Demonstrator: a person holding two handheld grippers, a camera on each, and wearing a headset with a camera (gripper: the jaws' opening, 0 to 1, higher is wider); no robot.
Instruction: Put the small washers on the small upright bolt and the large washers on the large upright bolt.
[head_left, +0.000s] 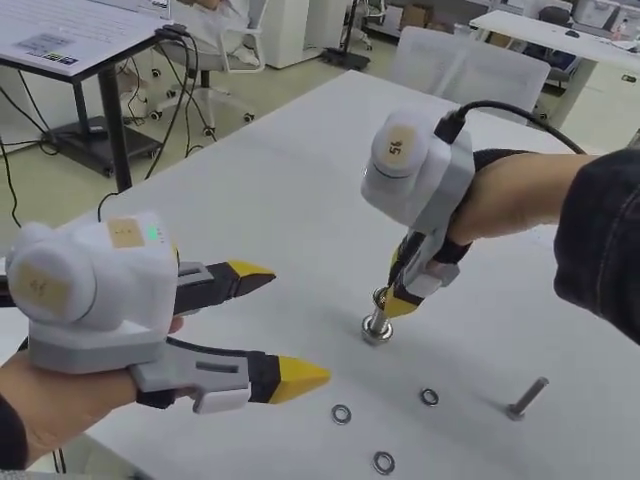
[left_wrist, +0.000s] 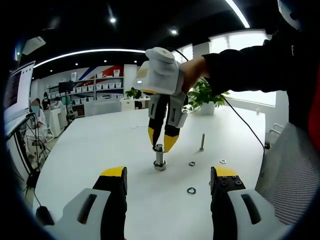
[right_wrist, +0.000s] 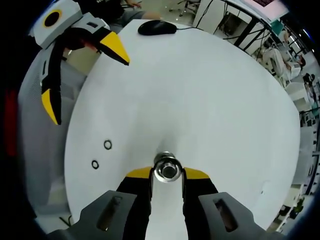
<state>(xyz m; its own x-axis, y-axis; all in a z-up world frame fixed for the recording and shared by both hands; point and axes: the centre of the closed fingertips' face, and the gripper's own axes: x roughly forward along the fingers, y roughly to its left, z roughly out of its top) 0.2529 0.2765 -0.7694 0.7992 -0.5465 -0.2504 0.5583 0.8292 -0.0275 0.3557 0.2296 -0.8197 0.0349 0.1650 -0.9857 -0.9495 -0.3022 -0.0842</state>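
A large upright bolt (head_left: 377, 327) (left_wrist: 159, 159) stands on the white table (head_left: 270, 190). My right gripper (head_left: 393, 301) (left_wrist: 161, 140) (right_wrist: 167, 173) points down over it. Its jaws stand narrowly apart and pinch a large washer (right_wrist: 167, 169) at the bolt's top. To the right of that bolt stands a small upright bolt (head_left: 525, 398) (left_wrist: 202, 142). Three washers (head_left: 341, 413) (head_left: 429, 397) (head_left: 383, 462) lie flat in front of the bolts. My left gripper (head_left: 275, 323) (left_wrist: 170, 173) (right_wrist: 84, 79) hovers open and empty, left of the large bolt.
A black mouse (right_wrist: 156, 27) with its cable lies on the table beyond the left gripper. A mesh chair (head_left: 440, 55) stands at the table's far end. Other desks and cables lie off to the left, past the table edge.
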